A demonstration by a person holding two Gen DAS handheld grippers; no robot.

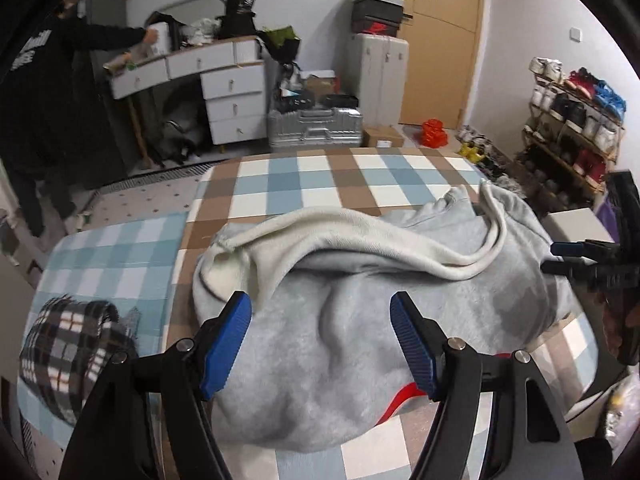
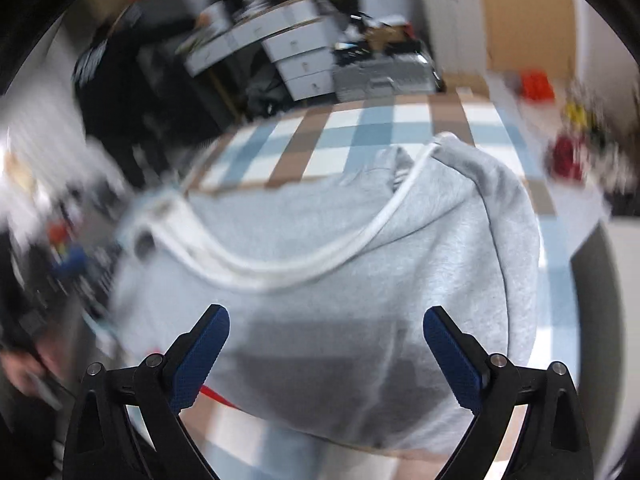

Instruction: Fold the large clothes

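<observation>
Lying on bed: grey fleece hoodie (image 1: 360,320), bundled on blue-brown-white checked cover (image 1: 320,184)
Jaws: left gripper (image 1: 320,340) and right gripper (image 2: 326,356) wide, empty
Room: white drawer desk (image 1: 224,92), wooden shoe rack (image 1: 572,120)
</observation>
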